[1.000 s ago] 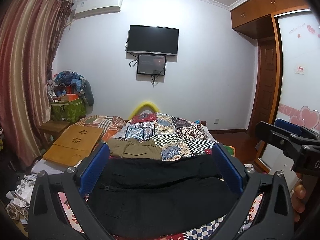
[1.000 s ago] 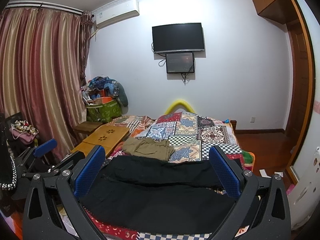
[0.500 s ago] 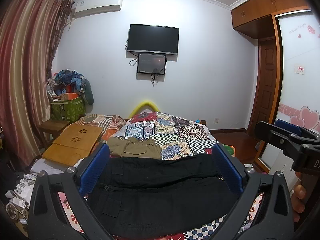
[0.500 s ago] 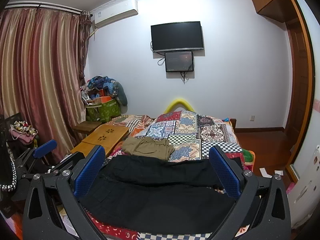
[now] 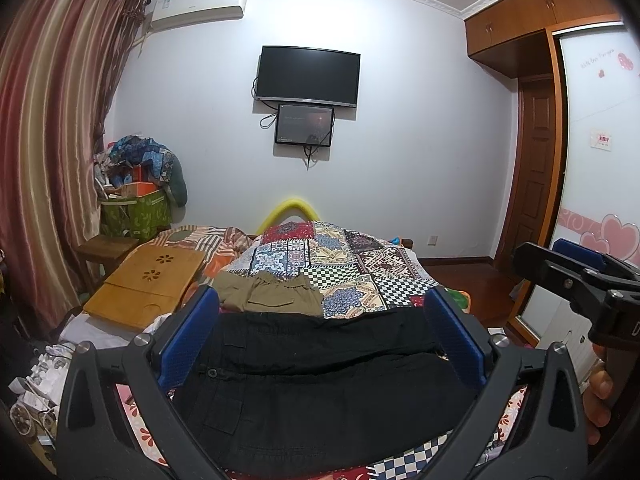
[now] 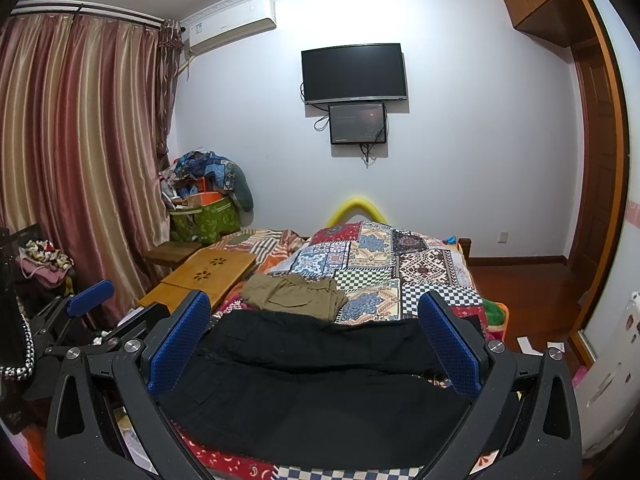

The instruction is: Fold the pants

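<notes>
While nothing has shifted, black pants flat on bed, left gripper and right gripper spread wide, empty.

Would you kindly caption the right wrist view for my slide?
Open right tool hovers above black pants spread on the bed, khaki pants lying beyond.

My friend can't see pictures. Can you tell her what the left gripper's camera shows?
Black pants lie spread flat on a bed, framed by the open, empty left gripper above them. Beyond lie folded khaki pants on a patchwork quilt, a wall TV, and the right gripper at the right edge.
</notes>
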The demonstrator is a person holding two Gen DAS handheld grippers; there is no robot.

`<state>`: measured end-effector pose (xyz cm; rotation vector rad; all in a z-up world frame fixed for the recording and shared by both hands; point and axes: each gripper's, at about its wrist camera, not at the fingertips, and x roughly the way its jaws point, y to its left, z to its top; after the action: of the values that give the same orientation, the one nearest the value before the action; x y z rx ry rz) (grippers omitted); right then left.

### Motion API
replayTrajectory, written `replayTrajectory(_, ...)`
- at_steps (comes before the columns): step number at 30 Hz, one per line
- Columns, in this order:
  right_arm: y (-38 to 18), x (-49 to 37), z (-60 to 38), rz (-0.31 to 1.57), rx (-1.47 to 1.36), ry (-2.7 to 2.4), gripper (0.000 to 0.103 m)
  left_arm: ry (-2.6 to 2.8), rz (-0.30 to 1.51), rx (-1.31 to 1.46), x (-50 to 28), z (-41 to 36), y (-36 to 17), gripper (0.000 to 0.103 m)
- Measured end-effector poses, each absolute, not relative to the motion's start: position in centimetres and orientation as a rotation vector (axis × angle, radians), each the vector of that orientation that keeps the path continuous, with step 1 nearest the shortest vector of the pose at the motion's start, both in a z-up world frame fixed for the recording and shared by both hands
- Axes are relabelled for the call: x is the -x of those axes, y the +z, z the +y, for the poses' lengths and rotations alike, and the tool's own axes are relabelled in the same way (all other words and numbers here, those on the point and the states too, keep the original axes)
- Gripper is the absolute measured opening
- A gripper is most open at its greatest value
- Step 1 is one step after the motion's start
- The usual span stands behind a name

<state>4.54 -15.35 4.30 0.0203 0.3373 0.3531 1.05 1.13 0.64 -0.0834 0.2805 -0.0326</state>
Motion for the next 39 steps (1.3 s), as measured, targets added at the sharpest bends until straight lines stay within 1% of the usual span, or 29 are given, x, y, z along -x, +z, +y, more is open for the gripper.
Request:
replayTrajectory(24,3.6,-5.1,-15.8,0.338,0.001,0.339,0.103,-0.012,0.294,0.088,-1.4,1.4,0.1,0.103)
replayTrajectory(35,0.4,-8.7,-18.2,0.425,0.028,0.229,0.103,0.03,0.377,0.096,-5.4,3.4,-1.6,0.103)
replayTrajectory(39,-0.7,-10.0,-19.4,0.454,0.054,0.17,0.103,0.057,0.427,0.076,-7.6,4.8,-3.0,0.103)
